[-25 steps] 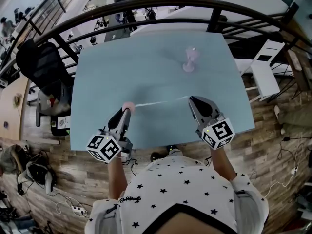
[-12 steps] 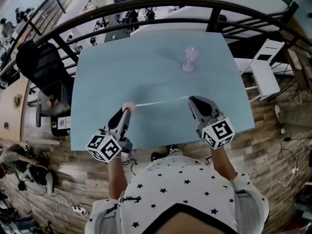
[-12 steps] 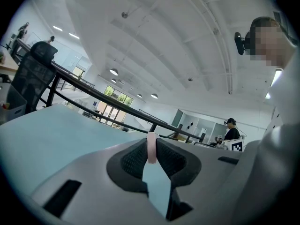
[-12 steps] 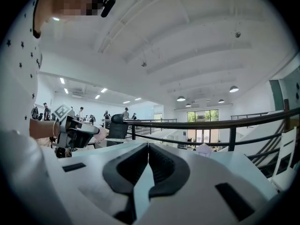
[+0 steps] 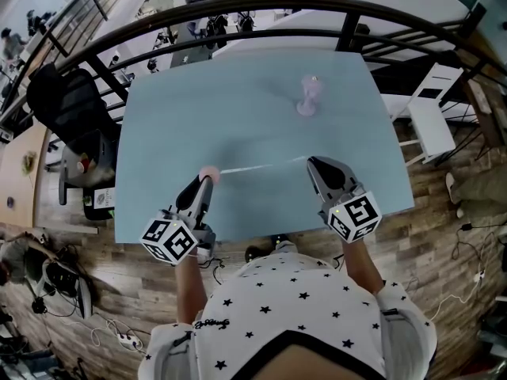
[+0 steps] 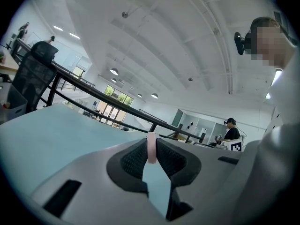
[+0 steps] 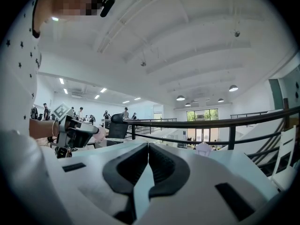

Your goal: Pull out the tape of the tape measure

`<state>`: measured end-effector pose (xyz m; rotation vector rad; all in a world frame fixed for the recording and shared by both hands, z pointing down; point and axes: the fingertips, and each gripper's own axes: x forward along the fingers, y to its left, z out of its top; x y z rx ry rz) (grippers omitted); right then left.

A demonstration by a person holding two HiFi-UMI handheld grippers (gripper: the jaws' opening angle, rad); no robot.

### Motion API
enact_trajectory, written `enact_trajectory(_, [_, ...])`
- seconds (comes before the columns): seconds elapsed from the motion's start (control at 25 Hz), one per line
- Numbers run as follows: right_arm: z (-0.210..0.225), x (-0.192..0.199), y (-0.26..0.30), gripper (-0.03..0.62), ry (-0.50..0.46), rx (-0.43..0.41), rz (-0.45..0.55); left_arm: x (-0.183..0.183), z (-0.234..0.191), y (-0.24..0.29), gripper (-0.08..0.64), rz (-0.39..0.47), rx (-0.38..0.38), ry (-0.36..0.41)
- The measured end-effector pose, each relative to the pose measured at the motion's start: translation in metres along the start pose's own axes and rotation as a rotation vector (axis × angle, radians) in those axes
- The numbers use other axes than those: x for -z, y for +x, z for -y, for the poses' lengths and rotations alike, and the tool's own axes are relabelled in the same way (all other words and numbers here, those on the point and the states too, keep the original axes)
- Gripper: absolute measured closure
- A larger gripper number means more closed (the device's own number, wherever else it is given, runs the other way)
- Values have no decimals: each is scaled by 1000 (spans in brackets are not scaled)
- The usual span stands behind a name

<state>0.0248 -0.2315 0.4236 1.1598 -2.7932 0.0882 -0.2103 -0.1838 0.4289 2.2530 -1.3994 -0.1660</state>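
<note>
Tape measure (image 5: 207, 170): small pink case at 7 o'clock on the pale blue tabletop (image 5: 238, 85), near the front edge. Left claw (image 5: 205, 180) is nearly closed, pinching the case. Tape (image 5: 261, 165) lies pulled out as a thin pale line toward 3 o'clock. It ends at the right claw (image 5: 310, 163), fully closed on its tip.

Both claws sit close to the near edge, the right one toward the 4 o'clock corner. Wide bare surface toward 12 o'clock. Small pink object (image 5: 308, 98) at 1 o'clock, well apart from the tape. Dark railing (image 5: 238, 8) runs beyond the far edge. Black chair (image 5: 67, 105) stands off the 9 o'clock side.

Left gripper view: case seen edge-on between the pads (image 6: 131, 161); the tape itself does not show. Right gripper view: jaws pressed together, tape too thin to make out; the left claw shows at 9 o'clock.
</note>
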Motion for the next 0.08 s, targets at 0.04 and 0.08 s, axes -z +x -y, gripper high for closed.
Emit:
enact_trajectory(0.04, [1,1,0,589,2,2,-1,0,0,0,479,0,0,0])
enact_trajectory(0.08, [1,1,0,589,4,5,-3,1,0,0,479,0,0,0])
